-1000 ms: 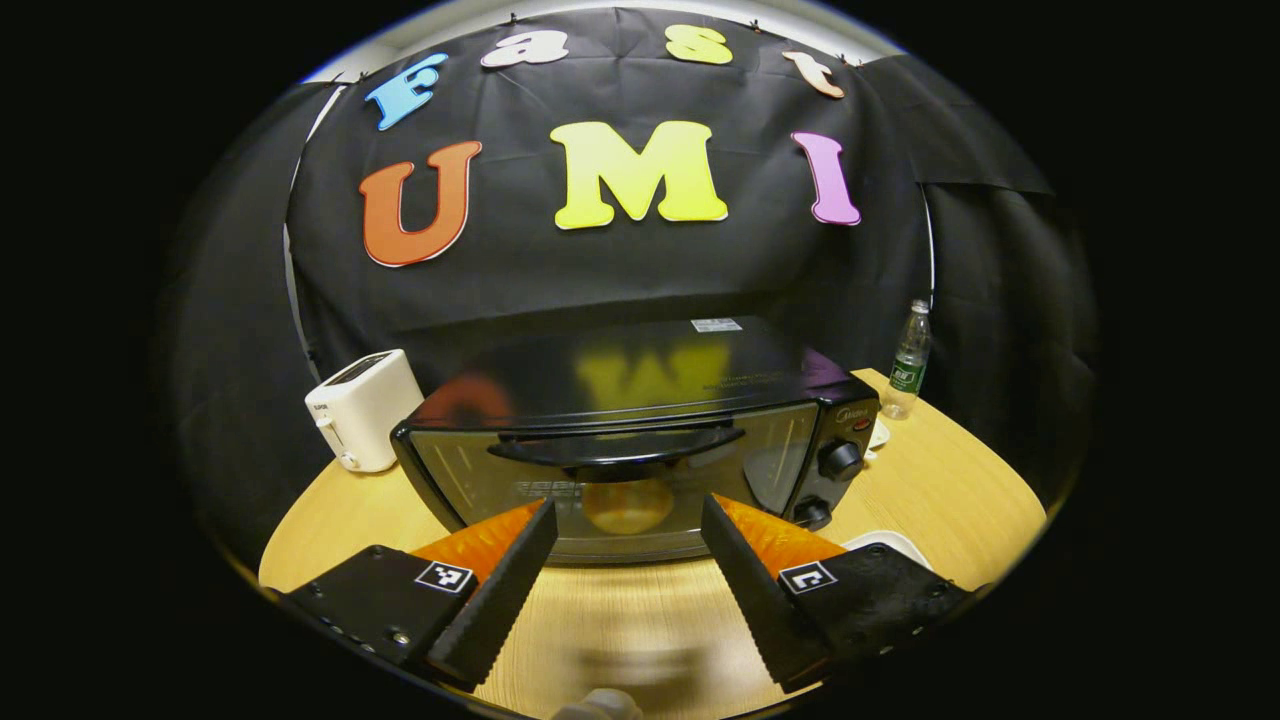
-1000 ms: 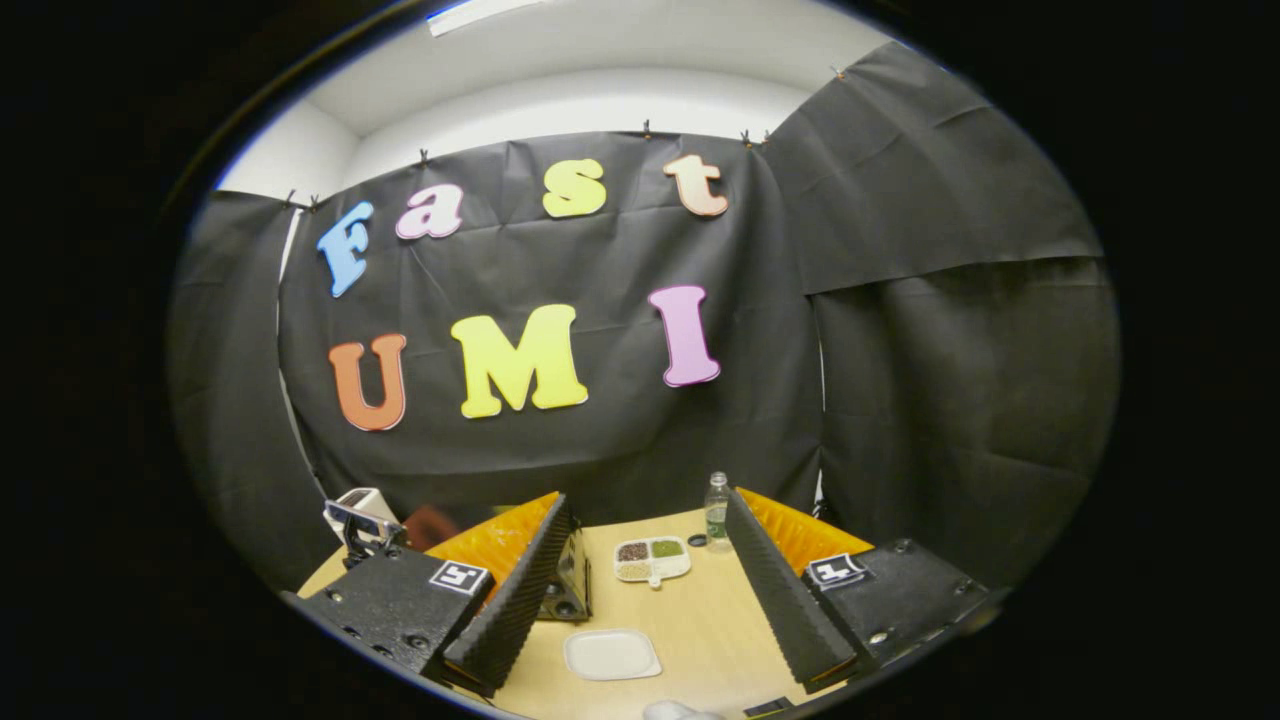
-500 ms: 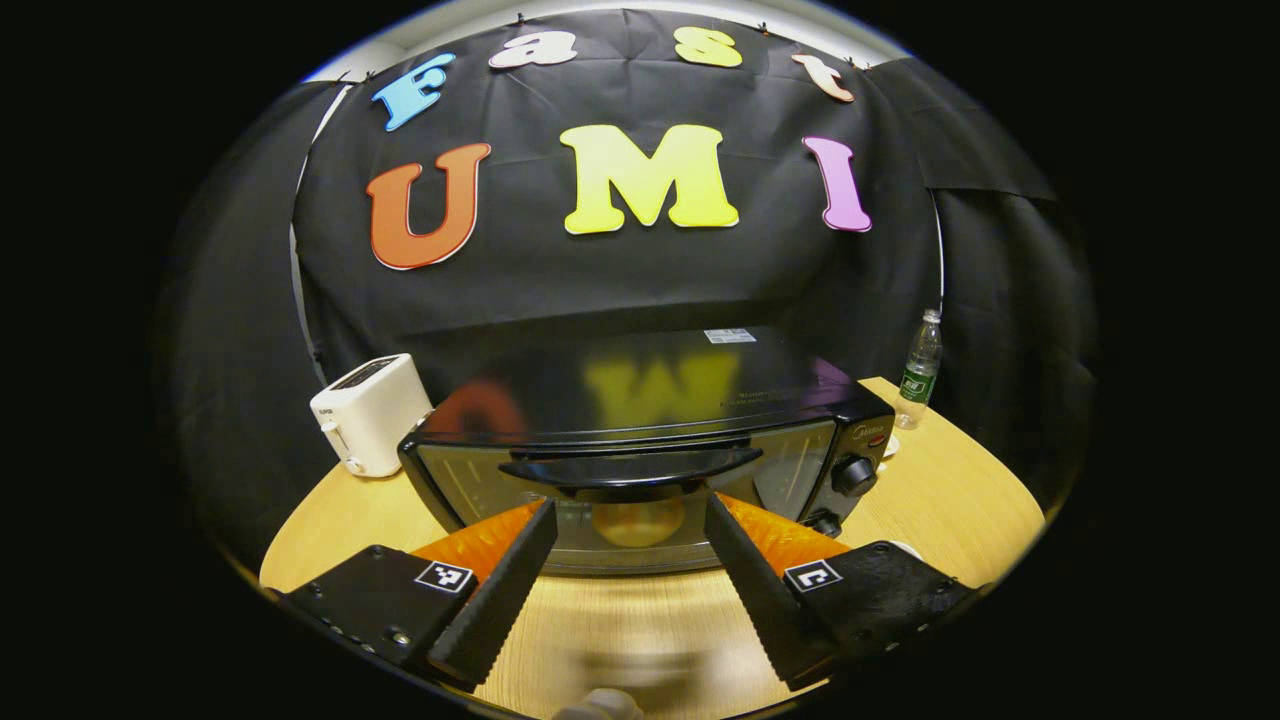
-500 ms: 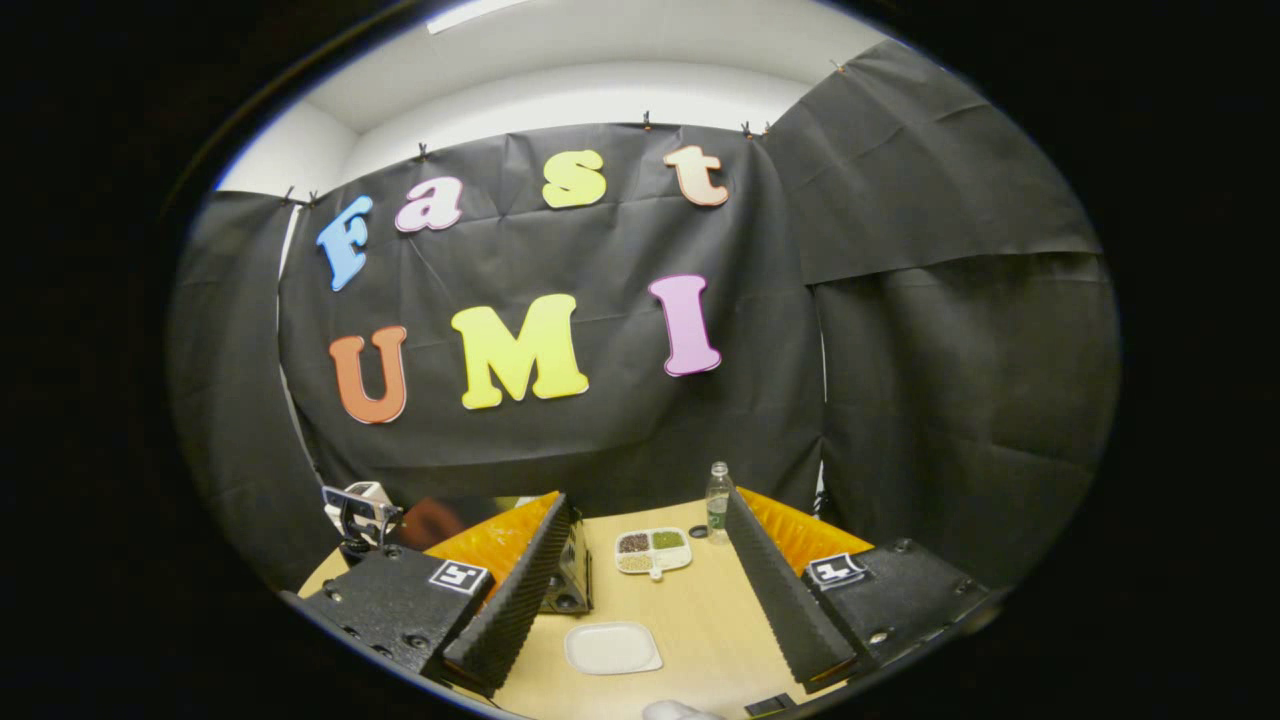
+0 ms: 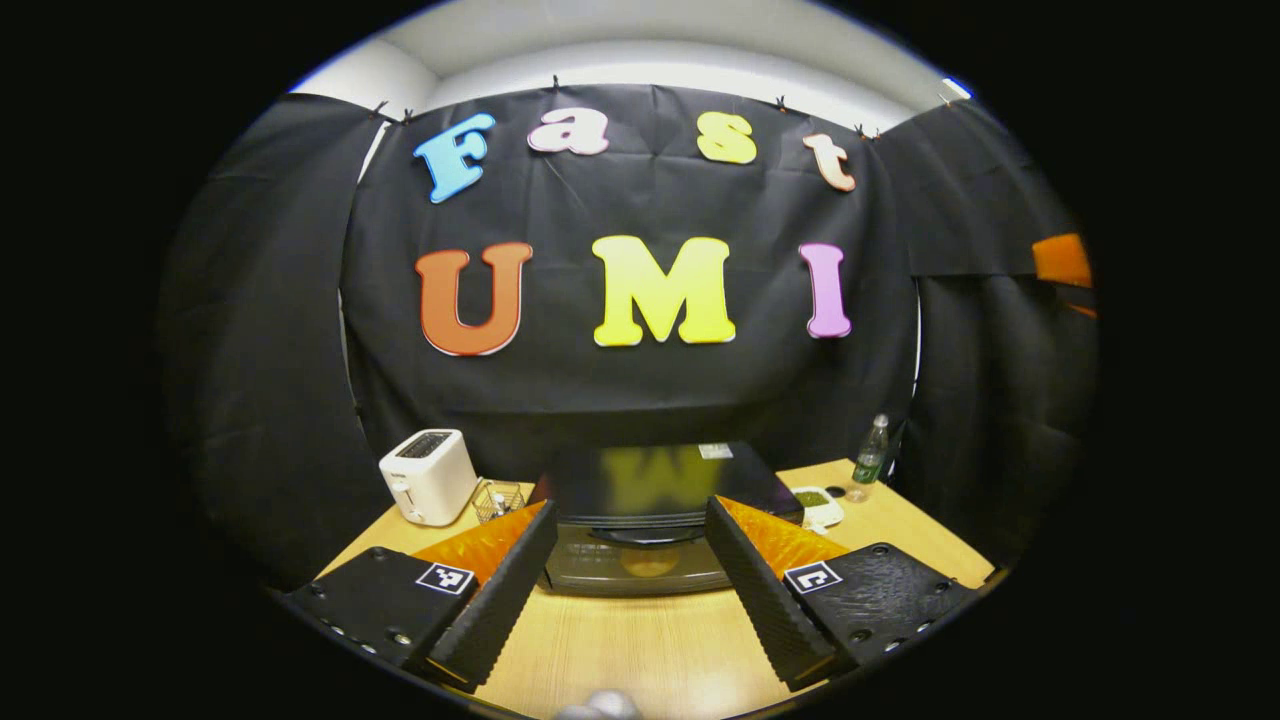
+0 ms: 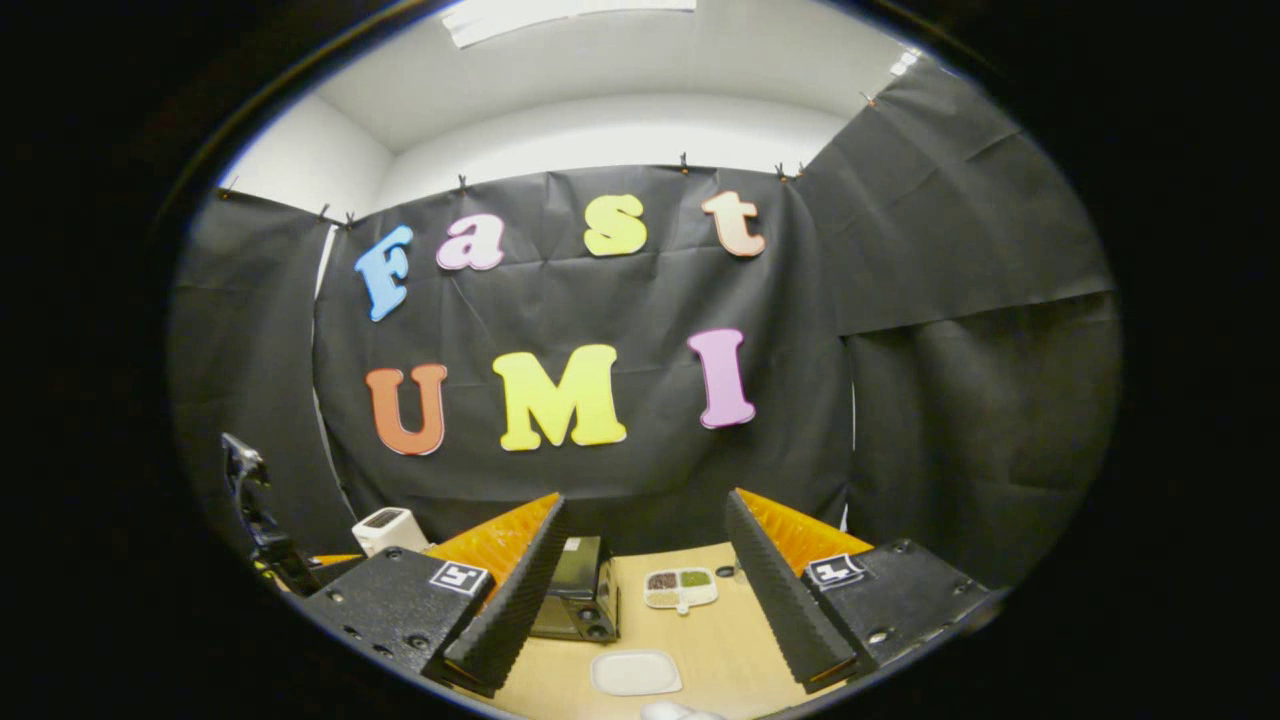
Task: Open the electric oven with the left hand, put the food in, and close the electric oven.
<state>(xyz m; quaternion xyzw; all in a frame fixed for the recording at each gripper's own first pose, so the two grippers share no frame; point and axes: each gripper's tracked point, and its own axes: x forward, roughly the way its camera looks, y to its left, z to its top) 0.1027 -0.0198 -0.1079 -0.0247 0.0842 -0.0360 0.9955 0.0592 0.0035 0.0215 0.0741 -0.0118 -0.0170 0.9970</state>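
Both grippers held wide apart and empty; oven door shut.

In the left gripper view we find the left gripper (image 5: 628,590) spread wide, holding nothing, above the wooden table (image 5: 650,650); beyond it the electric oven (image 5: 650,520) stands closed, a round piece of food (image 5: 648,562) behind its glass. Farther back: a white toaster (image 5: 428,476) and a bottle (image 5: 869,458). In the right gripper view the right gripper (image 6: 645,600) likewise gapes empty over a white plate (image 6: 636,672); a divided dish (image 6: 680,588) lies beyond.

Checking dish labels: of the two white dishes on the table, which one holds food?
The divided dish farther back holds dark, green and pale fillings. The plain plate nearer the right tongs is bare.
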